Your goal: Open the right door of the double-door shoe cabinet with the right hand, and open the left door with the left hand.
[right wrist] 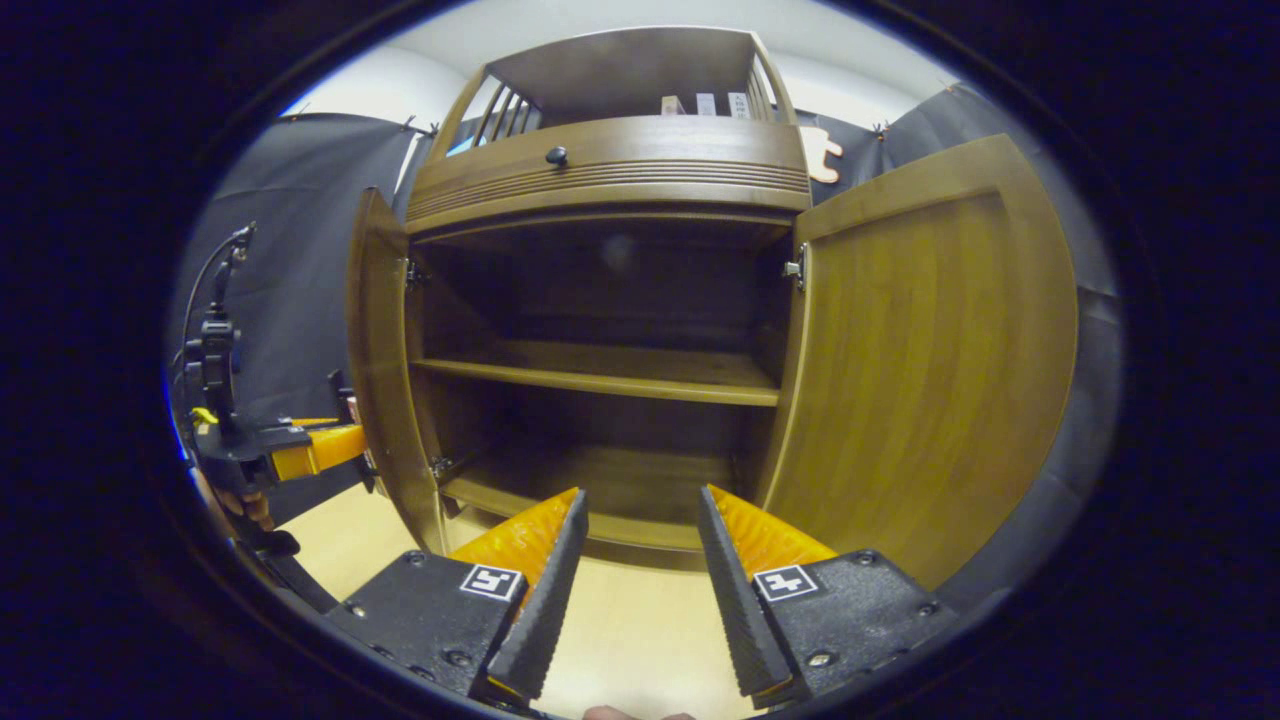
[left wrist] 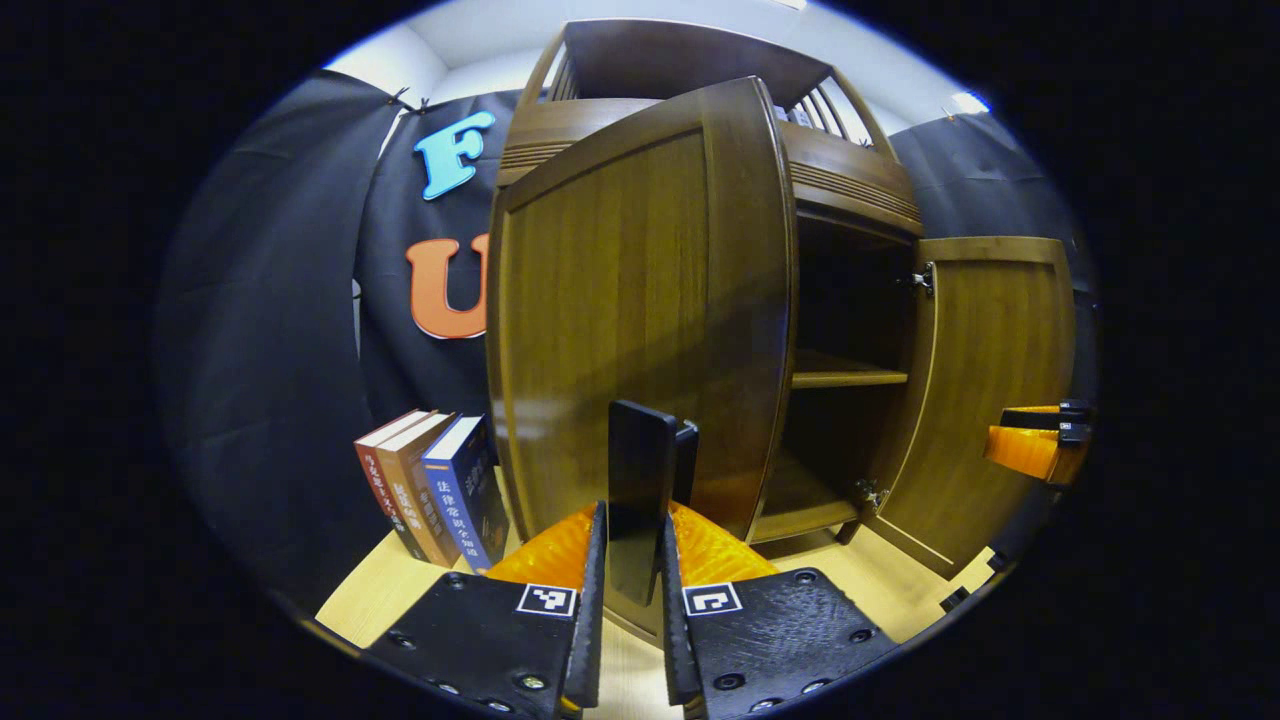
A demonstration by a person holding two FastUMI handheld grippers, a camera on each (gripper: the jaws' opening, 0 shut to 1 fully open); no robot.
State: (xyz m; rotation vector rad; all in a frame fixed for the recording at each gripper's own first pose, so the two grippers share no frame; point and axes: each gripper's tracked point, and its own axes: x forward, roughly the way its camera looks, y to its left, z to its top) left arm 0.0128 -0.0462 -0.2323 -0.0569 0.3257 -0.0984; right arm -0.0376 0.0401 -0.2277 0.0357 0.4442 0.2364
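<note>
The brown wooden shoe cabinet (right wrist: pixel 610 170) stands with both doors swung out. In the left gripper view, the left door (left wrist: pixel 620 300) fills the middle, and its dark upright handle (left wrist: pixel 640 450) sits between the fingers of my left gripper (left wrist: pixel 632 515), which is shut on it. The right door (left wrist: pixel 990 400) stands wide open at the right, with the right gripper (left wrist: pixel 1040 440) beside its edge. In the right gripper view, my right gripper (right wrist: pixel 630 590) is open and holds nothing, in front of the bare shelves (right wrist: pixel 600 375). The left door (right wrist: pixel 385 370), right door (right wrist: pixel 930 370) and left gripper (right wrist: pixel 300 450) flank it.
Three books (left wrist: pixel 430 490) lean against the cabinet's left side on the pale wooden floor (right wrist: pixel 620 640). Above the doors is a drawer with a dark knob (right wrist: pixel 556 155). Black cloth walls close in on both sides. A hand (right wrist: pixel 245 505) holds the left gripper.
</note>
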